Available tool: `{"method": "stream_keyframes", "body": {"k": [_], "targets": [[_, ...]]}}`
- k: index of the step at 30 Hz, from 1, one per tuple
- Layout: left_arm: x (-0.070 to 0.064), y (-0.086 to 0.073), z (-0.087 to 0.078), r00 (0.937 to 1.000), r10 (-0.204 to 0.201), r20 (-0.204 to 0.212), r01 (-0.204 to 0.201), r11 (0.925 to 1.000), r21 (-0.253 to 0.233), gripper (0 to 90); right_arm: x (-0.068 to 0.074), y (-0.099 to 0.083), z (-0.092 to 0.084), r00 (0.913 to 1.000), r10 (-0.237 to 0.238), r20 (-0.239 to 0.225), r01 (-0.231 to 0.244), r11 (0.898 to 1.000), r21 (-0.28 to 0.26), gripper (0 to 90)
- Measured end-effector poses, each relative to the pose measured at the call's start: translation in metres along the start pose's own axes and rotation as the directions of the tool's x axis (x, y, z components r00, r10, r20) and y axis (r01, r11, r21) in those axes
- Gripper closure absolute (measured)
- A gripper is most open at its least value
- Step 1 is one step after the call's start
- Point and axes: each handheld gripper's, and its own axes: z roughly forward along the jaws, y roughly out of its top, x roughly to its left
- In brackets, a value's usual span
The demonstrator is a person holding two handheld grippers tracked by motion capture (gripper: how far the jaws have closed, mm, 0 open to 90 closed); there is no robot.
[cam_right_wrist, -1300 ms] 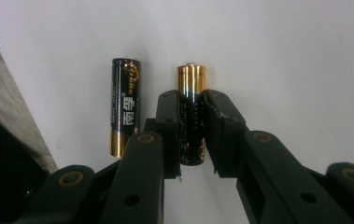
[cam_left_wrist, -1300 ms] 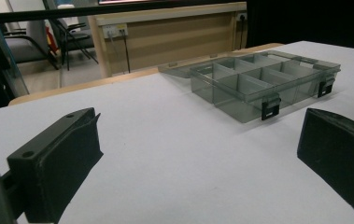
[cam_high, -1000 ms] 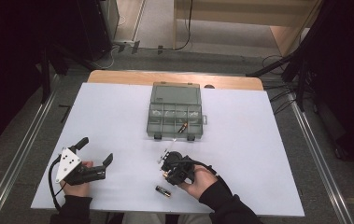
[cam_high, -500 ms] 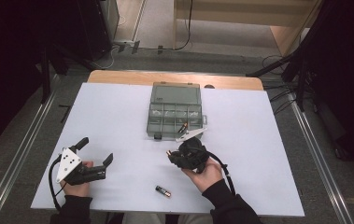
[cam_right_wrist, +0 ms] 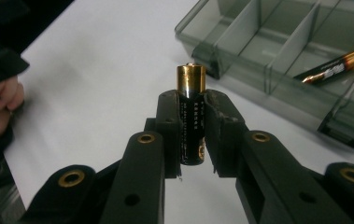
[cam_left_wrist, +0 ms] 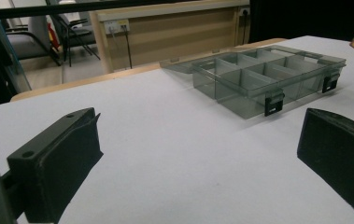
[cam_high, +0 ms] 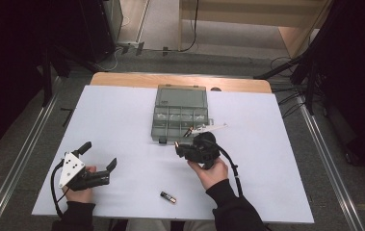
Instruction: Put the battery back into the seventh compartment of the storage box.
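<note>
White counter (cam_high: 122, 120) under dark surroundings carries a clear grey plastic compartment box (cam_high: 179, 115), its lid open. The right hand-held gripper (cam_right_wrist: 192, 135), clamped on a black-and-gold cylindrical battery (cam_right_wrist: 191, 119), sits just at the box's near edge, the battery's long axis pointing toward the compartments. The left hand-held gripper (cam_high: 97, 155) rests wide open and empty, well apart.

Black-and-gold battery (cam_right_wrist: 192, 120), upright, clamped between jaws

Glossy metal-capped battery (cam_right_wrist: 191, 119); translucent smoky plastic box (cam_right_wrist: 277, 65)
</note>
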Motion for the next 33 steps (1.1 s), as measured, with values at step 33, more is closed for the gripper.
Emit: {"method": "stream_keyframes", "body": {"k": [33], "targets": [[-0.001,0.001,0.001,1.0,0.008,0.005,-0.008,1.0,-0.004,0.0,-0.052,0.031,0.033,0.9282,0.366,0.068,-0.356,0.926,-0.129,76.6]]}}
